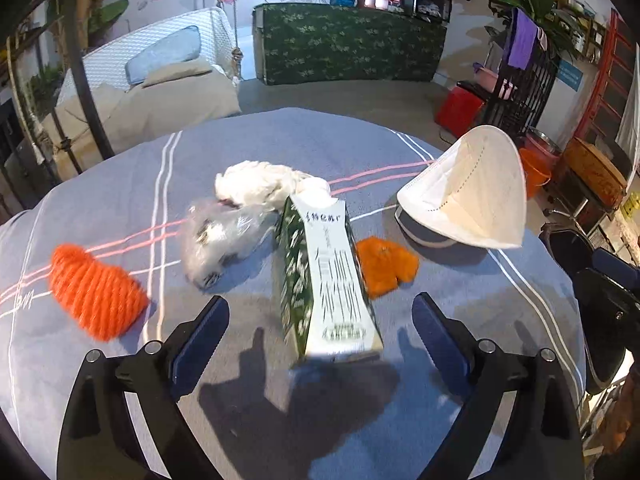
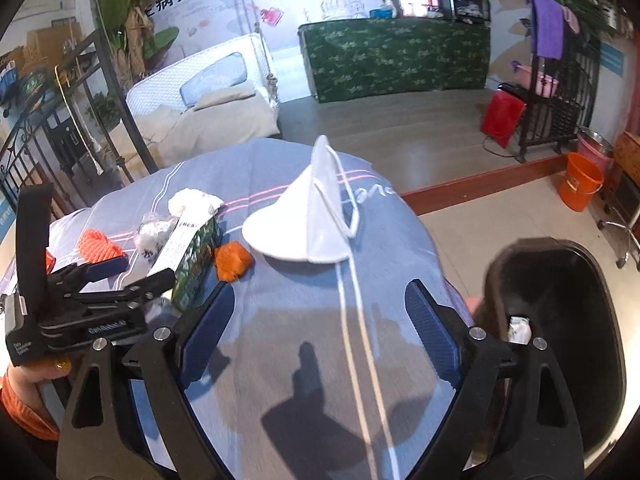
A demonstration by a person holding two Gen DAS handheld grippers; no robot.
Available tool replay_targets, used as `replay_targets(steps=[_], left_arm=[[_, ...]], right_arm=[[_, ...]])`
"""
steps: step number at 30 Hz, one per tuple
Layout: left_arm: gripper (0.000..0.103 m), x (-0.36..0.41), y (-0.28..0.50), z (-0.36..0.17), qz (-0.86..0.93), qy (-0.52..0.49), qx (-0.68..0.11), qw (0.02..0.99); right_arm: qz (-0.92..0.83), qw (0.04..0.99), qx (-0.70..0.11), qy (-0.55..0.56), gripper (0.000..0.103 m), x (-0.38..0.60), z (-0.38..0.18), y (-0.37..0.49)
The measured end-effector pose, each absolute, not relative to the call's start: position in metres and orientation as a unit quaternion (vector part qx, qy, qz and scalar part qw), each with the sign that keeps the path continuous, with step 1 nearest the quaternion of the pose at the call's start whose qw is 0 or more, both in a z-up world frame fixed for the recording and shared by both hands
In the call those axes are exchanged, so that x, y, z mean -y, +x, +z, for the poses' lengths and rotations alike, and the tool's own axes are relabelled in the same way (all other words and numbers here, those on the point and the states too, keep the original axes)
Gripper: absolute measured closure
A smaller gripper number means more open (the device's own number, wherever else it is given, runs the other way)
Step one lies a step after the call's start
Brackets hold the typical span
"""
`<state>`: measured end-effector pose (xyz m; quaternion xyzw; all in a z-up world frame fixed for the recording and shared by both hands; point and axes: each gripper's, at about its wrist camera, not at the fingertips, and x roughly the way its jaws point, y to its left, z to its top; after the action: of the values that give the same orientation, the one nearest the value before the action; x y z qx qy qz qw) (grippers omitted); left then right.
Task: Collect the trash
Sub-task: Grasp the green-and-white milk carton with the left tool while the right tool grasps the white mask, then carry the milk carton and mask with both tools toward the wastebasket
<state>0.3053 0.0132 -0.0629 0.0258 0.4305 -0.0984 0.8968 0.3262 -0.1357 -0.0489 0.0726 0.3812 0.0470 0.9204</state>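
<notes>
The green-and-white carton [image 1: 326, 276] lies flat on the desk [image 1: 280, 140], which is covered by a blue-grey cloth with white and pink stripes, and everything else groups around it. Touching the carton's far end is a crumpled white tissue [image 1: 260, 186]. Just beside its left flank sits a scrunched clear plastic wrapper [image 1: 222, 240], and further left, well apart from the carton, lies a bundle of orange yarn [image 1: 96, 288]. On the carton's right side, touching or very nearly so, is a piece of orange peel [image 1: 384, 264]. Beyond the peel to the right rests a white folded face mask [image 1: 468, 196], standing up like a cone, its ear loops trailing over the cloth in the right wrist view.

The left tool [image 1: 320, 312] hangs low over the near end of the carton, its blue-padded fingers spread wide to either side and touching nothing. The right tool [image 2: 320, 304] is released as well, fingers apart over bare cloth on the near side of the mask, holding nothing. Right of the desk, well away from the carton, stands a black trash bin [image 2: 560, 320] with a pale scrap inside
</notes>
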Motion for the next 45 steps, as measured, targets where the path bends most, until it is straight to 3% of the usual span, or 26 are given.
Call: replay_targets(steps=[7, 9, 13, 15, 16, 17, 19, 32, 45], left_arm=[[0.030, -0.001, 0.336, -0.079, -0.103, 0.042, -0.463, 0.879], [0.035, -0.003, 0.340, -0.084, -0.105, 0.035, -0.470, 0.876], [0.043, -0.010, 0.340, -0.096, -0.110, 0.017, -0.486, 0.867], [0.047, -0.015, 0.334, -0.097, -0.103, 0.008, -0.480, 0.871], [0.047, -0.017, 0.332, -0.096, -0.104, 0.004, -0.477, 0.873], [0.047, -0.020, 0.330, -0.096, -0.104, -0.005, -0.474, 0.874], [0.047, -0.022, 0.329, -0.095, -0.105, -0.014, -0.473, 0.875], [0.047, -0.026, 0.283, -0.066, -0.112, -0.062, -0.432, 0.893], [0.047, -0.017, 0.221, -0.052, -0.108, -0.078, -0.405, 0.905]], right_arm=[[0.040, 0.912, -0.404, 0.057, 0.017, 0.123, -0.061, 0.390], [0.034, 0.906, -0.420, 0.048, 0.023, 0.120, -0.070, 0.407], [0.031, 0.889, -0.455, 0.048, 0.044, 0.121, -0.090, 0.423], [0.038, 0.881, -0.469, 0.054, 0.062, 0.122, -0.099, 0.425], [0.037, 0.877, -0.476, 0.054, 0.081, 0.123, -0.103, 0.425], [0.033, 0.875, -0.480, 0.054, 0.088, 0.126, -0.105, 0.423], [0.033, 0.877, -0.475, 0.063, 0.094, 0.130, -0.105, 0.419], [0.043, 0.911, -0.406, 0.052, 0.098, 0.125, -0.068, 0.355], [0.045, 0.913, -0.398, 0.073, 0.098, 0.138, -0.061, 0.288]])
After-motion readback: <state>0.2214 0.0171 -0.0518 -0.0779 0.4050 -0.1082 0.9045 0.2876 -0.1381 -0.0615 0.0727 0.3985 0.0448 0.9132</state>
